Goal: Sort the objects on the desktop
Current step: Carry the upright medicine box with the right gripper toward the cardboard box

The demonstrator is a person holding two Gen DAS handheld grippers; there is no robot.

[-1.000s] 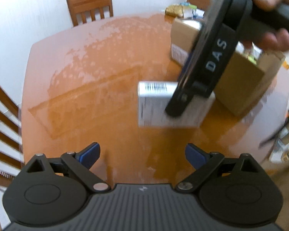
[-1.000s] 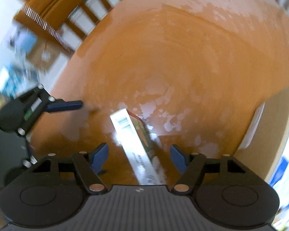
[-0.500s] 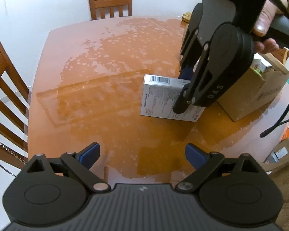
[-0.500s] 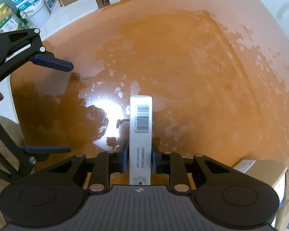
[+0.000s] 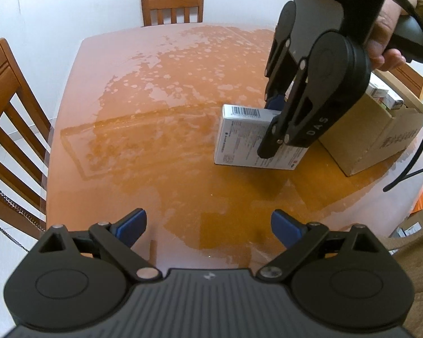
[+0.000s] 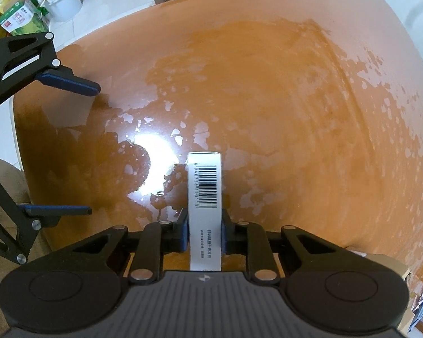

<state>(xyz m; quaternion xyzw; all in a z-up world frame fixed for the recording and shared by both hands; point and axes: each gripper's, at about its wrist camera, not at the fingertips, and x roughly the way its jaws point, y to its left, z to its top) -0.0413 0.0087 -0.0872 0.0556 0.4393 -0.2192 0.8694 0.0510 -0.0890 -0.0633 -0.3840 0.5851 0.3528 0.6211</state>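
A white box with a barcode (image 5: 242,138) stands on its edge on the orange table (image 5: 155,129). My right gripper (image 5: 273,129) is shut on it, its blue pads clamping both flat sides. In the right wrist view the box (image 6: 205,197) runs straight out between the shut fingers of the right gripper (image 6: 205,235). My left gripper (image 5: 208,224) is open and empty near the table's front edge. It also shows at the left of the right wrist view (image 6: 79,146).
A cardboard carton (image 5: 375,132) holding several small boxes stands on the table right of the white box. Wooden chairs stand at the far side (image 5: 172,5) and the left side (image 5: 5,107). Bags and a bucket (image 6: 62,2) are on the floor.
My right gripper went from open around the white box to shut on it and now holds it upright. My left gripper stayed open while its view swung to the right.
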